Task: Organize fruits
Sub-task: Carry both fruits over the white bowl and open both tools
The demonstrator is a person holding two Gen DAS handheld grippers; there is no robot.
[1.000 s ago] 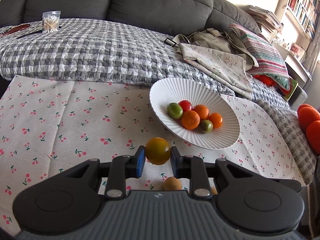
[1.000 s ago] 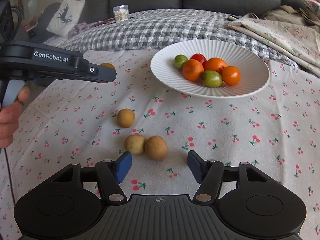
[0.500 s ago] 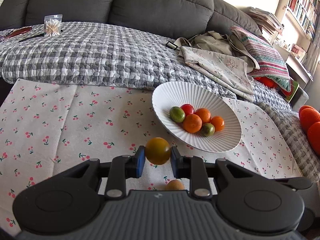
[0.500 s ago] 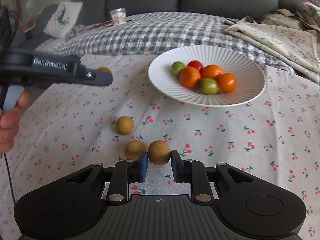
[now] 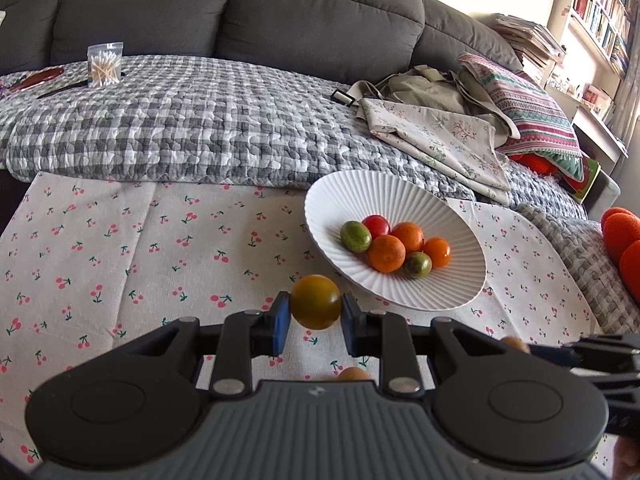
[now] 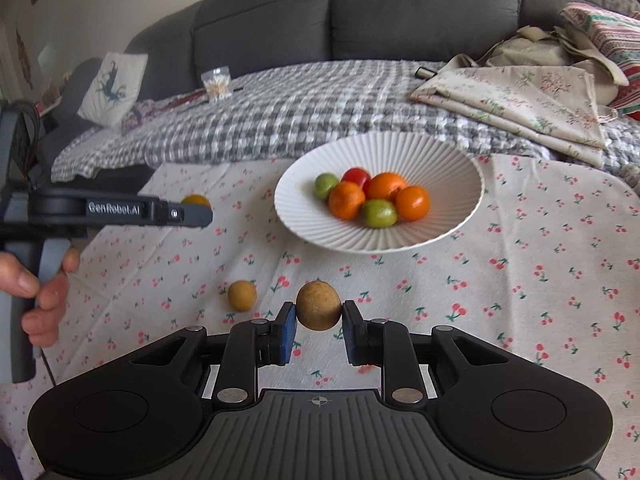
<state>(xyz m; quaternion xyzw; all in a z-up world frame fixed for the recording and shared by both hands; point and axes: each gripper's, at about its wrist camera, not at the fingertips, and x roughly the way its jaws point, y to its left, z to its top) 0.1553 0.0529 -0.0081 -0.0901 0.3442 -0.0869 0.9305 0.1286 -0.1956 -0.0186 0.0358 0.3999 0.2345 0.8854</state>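
Lifting now, the right gripper (image 6: 319, 322) has clamped a brown fruit (image 6: 318, 305); the left gripper (image 5: 315, 318) still pinches a yellow-green fruit (image 5: 315, 301), both bound for the plate (image 6: 448, 160).

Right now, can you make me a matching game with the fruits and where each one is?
Things:
1. yellow-green tomato
2. brown round fruit
3. red tomato
4. small tan fruit

Places:
A. lying on the cherry tablecloth
B. in the white ribbed plate
C. held in the left tool
D. held in the right tool

Pairs: 1-C, 2-D, 3-B, 4-A
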